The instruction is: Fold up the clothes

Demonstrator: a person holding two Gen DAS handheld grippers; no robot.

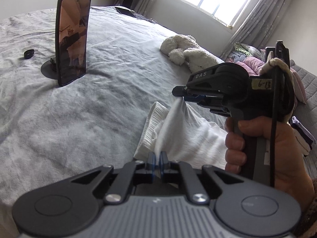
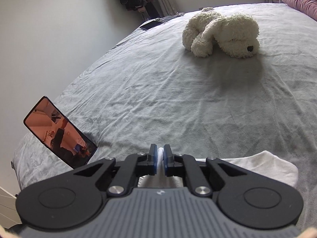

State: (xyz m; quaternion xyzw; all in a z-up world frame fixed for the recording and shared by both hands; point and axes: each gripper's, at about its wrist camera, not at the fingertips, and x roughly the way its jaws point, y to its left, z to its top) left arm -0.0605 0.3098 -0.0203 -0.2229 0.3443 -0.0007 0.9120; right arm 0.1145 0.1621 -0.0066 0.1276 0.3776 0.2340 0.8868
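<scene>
Left claw [image 1: 158, 157] and right claw [image 1: 183, 97] each pinching white garment [image 1: 184, 136], stretched between them

Both wrist views low over bed [image 1: 99, 103], facing across it; shared: phone [image 1: 72, 39], plush dog [image 2: 221, 33].

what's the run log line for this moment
step: fold clothes | left gripper: shut on white garment | right gripper: shut on white garment | garment: lifted off bed
</scene>
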